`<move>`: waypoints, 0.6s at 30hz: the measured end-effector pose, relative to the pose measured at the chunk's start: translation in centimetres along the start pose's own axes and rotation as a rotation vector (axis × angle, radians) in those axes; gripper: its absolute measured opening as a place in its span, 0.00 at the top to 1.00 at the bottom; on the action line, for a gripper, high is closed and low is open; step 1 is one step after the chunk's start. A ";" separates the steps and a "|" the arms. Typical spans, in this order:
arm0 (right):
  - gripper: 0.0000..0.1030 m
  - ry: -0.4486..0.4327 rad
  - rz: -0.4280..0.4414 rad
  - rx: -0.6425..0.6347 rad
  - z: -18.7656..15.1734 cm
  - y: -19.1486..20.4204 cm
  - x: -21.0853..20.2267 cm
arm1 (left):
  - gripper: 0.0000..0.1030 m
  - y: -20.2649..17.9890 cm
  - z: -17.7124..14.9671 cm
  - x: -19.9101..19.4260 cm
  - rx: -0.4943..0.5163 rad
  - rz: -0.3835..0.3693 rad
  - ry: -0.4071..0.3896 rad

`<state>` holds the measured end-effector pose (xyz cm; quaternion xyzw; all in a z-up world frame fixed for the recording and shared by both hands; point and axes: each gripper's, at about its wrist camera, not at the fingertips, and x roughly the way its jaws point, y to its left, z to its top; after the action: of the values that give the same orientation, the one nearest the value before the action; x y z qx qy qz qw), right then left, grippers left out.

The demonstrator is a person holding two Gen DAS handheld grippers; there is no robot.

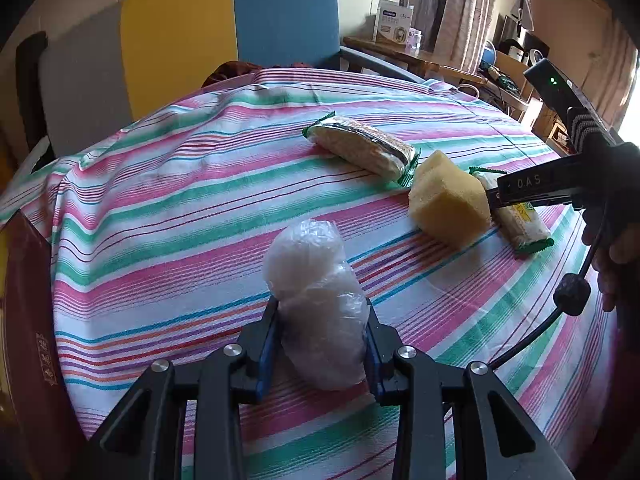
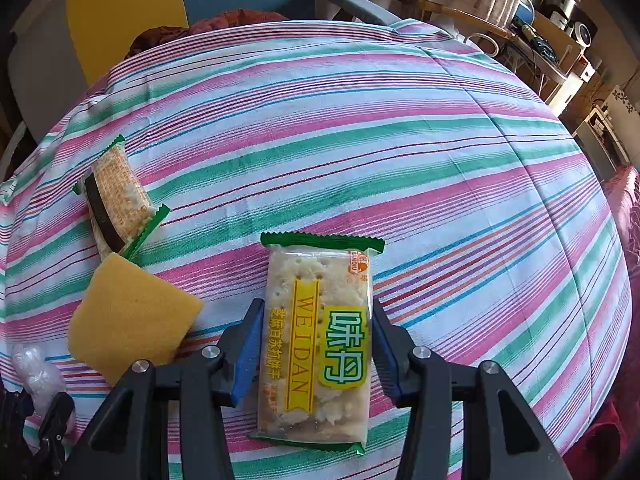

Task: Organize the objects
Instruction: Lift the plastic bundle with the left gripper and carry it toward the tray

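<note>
Left wrist view: striped table (image 1: 168, 184); left tongs (image 1: 322, 344) clamped on plastic-wrapped bundle (image 1: 316, 304), near edge. Right tongs (image 2: 316, 344) clamped on cracker packet (image 2: 316, 340). Judged step: both picks made; next, lift and carry. Yellow sponge (image 1: 448, 208) and second cracker packet (image 1: 360, 148) lie close between.

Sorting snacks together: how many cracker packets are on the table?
2. One cracker packet sits between the right hand-held gripper pads; the other packet lies beyond the yellow sponge. None looks hidden.

Cracker packet (image 2: 316, 344) (green-edged) between blue pads (image 2: 247, 344)
</note>
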<state>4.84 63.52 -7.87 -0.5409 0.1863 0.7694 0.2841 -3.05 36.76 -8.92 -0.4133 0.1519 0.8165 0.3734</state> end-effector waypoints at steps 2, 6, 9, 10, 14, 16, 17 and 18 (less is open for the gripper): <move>0.51 -0.002 -0.003 -0.001 -0.1 -0.2 -0.1 | 0.65 0.0 0.1 0.1 -0.001 0.004 0.001; 0.52 -0.006 -0.018 -0.014 -0.4 -0.6 -0.2 | 0.65 -0.2 0.1 0.3 0.004 0.010 -0.008; 0.52 -0.007 -0.023 -0.023 -0.8 0.0 -0.8 | 0.64 -0.3 0.0 0.3 0.009 0.017 -0.011; 0.52 -0.007 -0.024 -0.026 -0.8 0.1 -0.9 | 0.64 -0.3 -0.1 0.3 0.011 0.020 -0.012; 0.52 -0.010 -0.030 -0.038 -1.0 0.4 -1.3 | 0.63 -0.4 -0.2 0.2 0.012 0.022 -0.017; 0.52 -0.011 -0.032 -0.042 -1.0 0.2 -1.4 | 0.63 -0.4 -0.2 0.2 0.013 0.024 -0.019; 0.52 -0.012 -0.033 -0.045 -0.8 0.1 -1.3 | 0.63 -0.4 -0.2 0.2 0.014 0.026 -0.020; 0.52 -0.013 -0.035 -0.047 -0.9 0.3 -1.4 | 0.63 -0.5 -0.3 0.2 0.015 0.027 -0.021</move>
<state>5.67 62.41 -6.86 -0.5456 0.1571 0.7720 0.2858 -2.61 37.01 -9.19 -0.3998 0.1595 0.8247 0.3669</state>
